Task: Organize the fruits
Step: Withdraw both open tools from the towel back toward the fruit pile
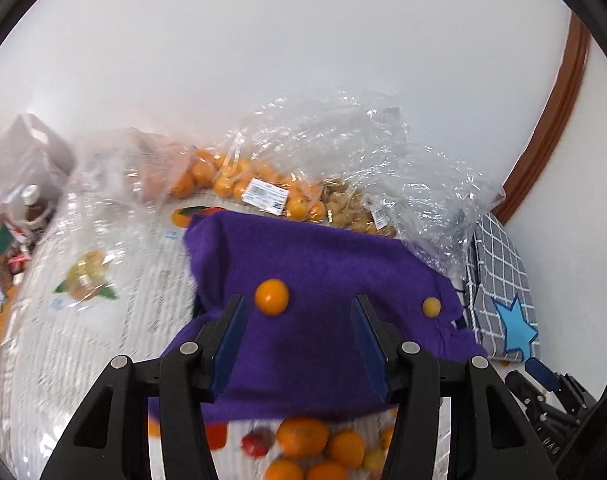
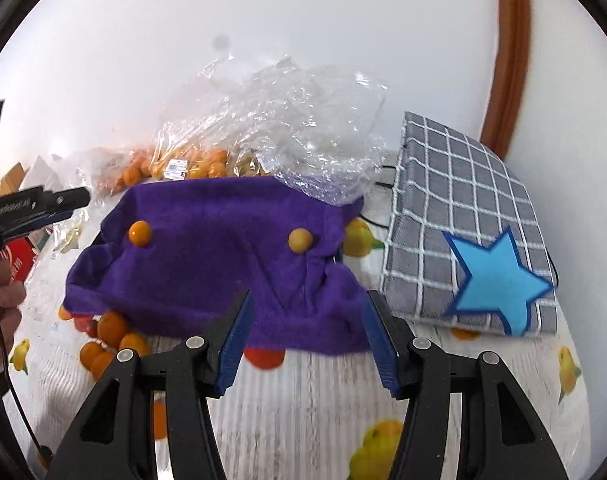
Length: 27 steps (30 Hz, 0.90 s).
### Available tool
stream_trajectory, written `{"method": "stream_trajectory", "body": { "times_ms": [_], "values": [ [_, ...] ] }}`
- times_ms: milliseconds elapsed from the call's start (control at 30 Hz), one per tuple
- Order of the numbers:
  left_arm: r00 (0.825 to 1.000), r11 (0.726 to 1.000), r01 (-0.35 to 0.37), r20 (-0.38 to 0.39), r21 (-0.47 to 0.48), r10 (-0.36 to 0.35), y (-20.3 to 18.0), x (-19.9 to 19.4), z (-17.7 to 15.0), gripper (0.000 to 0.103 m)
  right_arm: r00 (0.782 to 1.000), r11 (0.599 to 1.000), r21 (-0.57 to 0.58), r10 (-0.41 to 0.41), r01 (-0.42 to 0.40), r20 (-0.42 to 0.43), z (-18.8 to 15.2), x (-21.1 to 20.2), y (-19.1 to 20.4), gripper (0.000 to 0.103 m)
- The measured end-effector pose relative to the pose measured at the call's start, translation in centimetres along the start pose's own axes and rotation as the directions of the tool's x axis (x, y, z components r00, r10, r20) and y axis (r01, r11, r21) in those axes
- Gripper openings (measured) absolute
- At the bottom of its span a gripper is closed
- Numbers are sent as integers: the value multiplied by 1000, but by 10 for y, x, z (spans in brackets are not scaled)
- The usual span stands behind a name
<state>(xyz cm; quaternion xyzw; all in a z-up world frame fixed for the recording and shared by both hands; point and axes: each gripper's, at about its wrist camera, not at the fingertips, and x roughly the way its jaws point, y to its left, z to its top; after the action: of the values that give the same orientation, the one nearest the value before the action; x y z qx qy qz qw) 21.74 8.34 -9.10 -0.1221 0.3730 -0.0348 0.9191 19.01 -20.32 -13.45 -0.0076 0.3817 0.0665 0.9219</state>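
Observation:
A purple cloth (image 1: 315, 264) (image 2: 219, 264) lies humped on the table, and what it covers is hidden. Two small orange fruits sit on top of it, one on the left (image 1: 271, 297) (image 2: 140, 233) and one on the right (image 1: 431, 306) (image 2: 300, 240). Several loose oranges (image 1: 303, 436) (image 2: 111, 328) and a red fruit (image 1: 257, 442) show at the cloth's near edge. My left gripper (image 1: 299, 322) hovers open over the cloth, nothing between its fingers. My right gripper (image 2: 307, 322) is also open and empty, near the cloth's front right corner.
Clear plastic bags hold oranges (image 1: 263, 188) (image 2: 199, 166) and tan fruit (image 1: 347, 208) behind the cloth, by a white wall. A grey checked box with a blue star (image 2: 471, 232) (image 1: 503, 280) stands to the right. A hand (image 2: 7, 300) holds the left gripper. Clutter (image 1: 19, 216) sits far left.

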Motion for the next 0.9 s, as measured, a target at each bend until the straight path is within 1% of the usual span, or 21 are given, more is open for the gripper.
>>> {"method": "stream_trajectory", "body": {
  "times_ms": [67,133,233,300,367,533,600,667,733,800,900],
  "values": [
    [999,999,-30,14,11,30,1,-14,-13,51,999,999,20,42,-42,-15,-8,-5,-5,55],
    [999,999,-48,19,19,48,4,-24,-24,51,999,999,26,46,-46,-20,-15,-8,-5,55],
    [1000,1000,-22,9,18,22,11,-37,-41,51,999,999,26,42,-41,-33,-27,-13,-3,55],
    [1000,1000,-14,20,23,13,16,-48,-52,51,999,999,20,37,-37,-30,-36,-17,-2,55],
    [1000,999,-12,13,40,11,19,-54,-61,51,999,999,6,35,-35,-32,-44,-20,2,55],
    [1000,998,-25,-3,60,25,23,-62,-82,51,995,996,-19,81,-82,-52,-66,-22,14,55],
    [999,999,-31,-19,38,32,28,-62,-90,51,991,993,-19,118,-119,-60,-73,-23,20,55],
    [999,1000,-7,-44,5,7,34,-59,-95,51,983,985,-29,165,-168,-77,-77,-23,27,55],
    [998,999,14,-67,-35,-16,43,-55,-100,51,980,980,-47,187,-191,-68,-81,-25,36,55],
    [997,998,2,-74,-55,-6,48,-53,-105,51,977,975,-75,205,-209,-55,-83,-26,47,56],
    [997,997,-2,-79,-72,-4,57,-53,-112,51,968,965,-90,238,-245,-82,-87,-20,61,56]
  ]
}}
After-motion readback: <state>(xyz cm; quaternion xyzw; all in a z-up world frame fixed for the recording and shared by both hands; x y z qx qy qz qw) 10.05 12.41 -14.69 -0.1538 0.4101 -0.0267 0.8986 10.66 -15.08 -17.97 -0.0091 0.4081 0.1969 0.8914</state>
